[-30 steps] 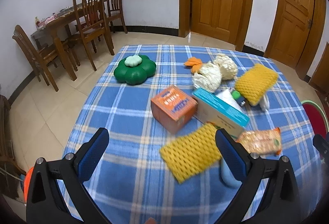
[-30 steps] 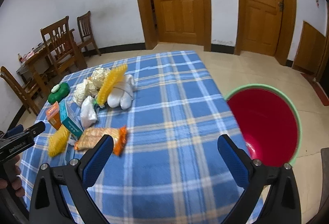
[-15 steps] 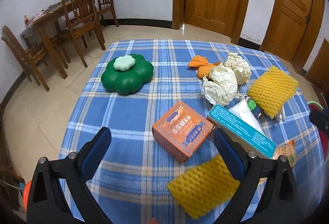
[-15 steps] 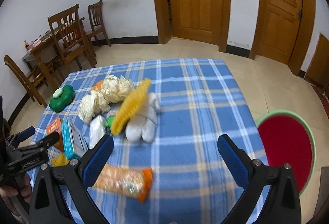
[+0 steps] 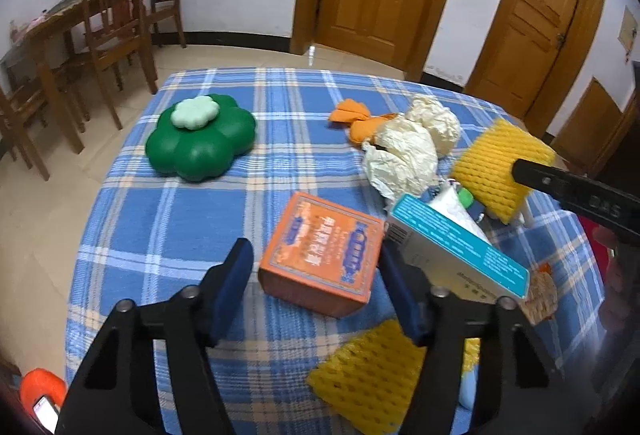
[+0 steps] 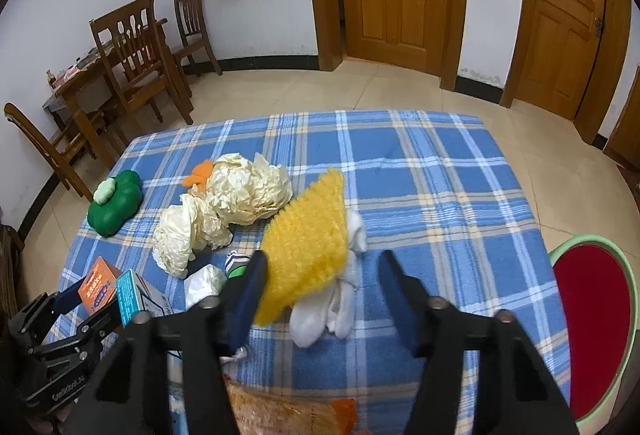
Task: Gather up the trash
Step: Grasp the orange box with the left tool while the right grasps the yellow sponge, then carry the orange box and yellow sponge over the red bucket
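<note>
Left wrist view shows the left hand-held gripper about half open, its jaws having just been closing, with the orange box between the pads; no contact is visible, so nothing is judged held. Beside the box leans a teal-and-white carton, its end close to the inner pad. Right wrist view shows the right hand-held gripper likewise part open and just been closing, framing the yellow foam net and the white foam pieces beneath it, with no pad seen pressing. Remaining trash, including crumpled paper and a snack packet, lies clustered on the blue plaid bench; the red bin stands off the bench's edge at the right. Risks, as judged: the left pad may catch the carton and topple or drag it; the soft net may compress and slip, or lift alone and scatter the white pieces; the two grippers work close together and could collide.
</note>
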Demonstrator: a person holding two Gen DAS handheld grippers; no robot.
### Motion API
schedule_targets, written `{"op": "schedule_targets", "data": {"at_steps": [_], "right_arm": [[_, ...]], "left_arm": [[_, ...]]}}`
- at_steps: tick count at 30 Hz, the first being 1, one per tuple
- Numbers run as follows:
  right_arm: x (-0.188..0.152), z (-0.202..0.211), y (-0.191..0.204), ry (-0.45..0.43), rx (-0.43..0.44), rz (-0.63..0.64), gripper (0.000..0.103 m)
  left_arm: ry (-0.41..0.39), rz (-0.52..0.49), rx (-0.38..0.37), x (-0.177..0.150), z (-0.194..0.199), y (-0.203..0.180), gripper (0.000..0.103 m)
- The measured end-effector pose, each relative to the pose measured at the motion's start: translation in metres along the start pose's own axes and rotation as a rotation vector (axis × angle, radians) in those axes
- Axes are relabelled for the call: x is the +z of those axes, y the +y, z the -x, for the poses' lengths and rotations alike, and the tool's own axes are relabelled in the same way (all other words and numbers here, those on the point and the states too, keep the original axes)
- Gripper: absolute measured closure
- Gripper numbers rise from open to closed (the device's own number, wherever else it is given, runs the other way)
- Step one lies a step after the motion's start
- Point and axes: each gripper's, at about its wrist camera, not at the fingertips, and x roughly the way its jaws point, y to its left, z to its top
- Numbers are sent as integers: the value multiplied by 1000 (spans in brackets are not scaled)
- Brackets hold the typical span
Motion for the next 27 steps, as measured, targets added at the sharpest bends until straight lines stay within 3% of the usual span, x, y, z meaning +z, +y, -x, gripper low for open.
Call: {"op": "schedule_targets", "data": {"at_steps": [8,18,27], "right_arm": [[-3,5,5,-30,20,-17,89],[-9,35,7,-99,65,-30,90],[-22,73,-6,-148,85,-64,90]], "left_arm": [[-19,7,-37,1,0,3,44],[-32,28,-13,2,6,7,44],[-84,35,-2,1,38,-3,44]]}}
